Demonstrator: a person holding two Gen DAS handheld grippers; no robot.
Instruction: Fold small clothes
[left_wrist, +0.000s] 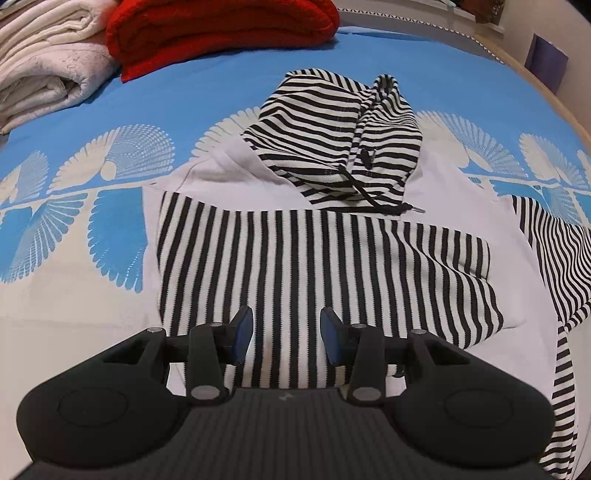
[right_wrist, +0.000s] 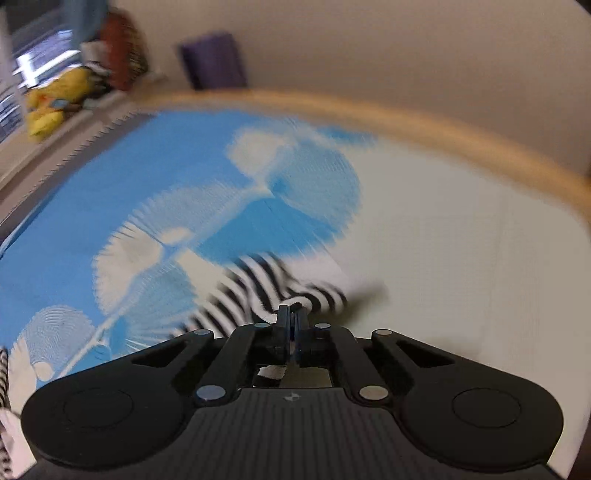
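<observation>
A small hoodie with a white body (left_wrist: 461, 192) and black-and-white stripes lies on the blue and white bed cover (left_wrist: 184, 96). Its striped hood (left_wrist: 332, 147) is at the far end. One striped sleeve (left_wrist: 314, 266) is folded across the body. My left gripper (left_wrist: 286, 325) is open and empty just above that sleeve. The other striped sleeve (left_wrist: 561, 266) trails off to the right. In the blurred right wrist view my right gripper (right_wrist: 292, 308) is shut on the striped sleeve end (right_wrist: 280, 284), which hangs above the cover.
Folded white towels (left_wrist: 44, 62) and a folded red blanket (left_wrist: 207, 33) lie at the bed's far left. A wooden bed edge (right_wrist: 406, 114) curves along the right, with a wall behind. A yellow toy (right_wrist: 55, 103) and a purple object (right_wrist: 214, 62) sit beyond the bed.
</observation>
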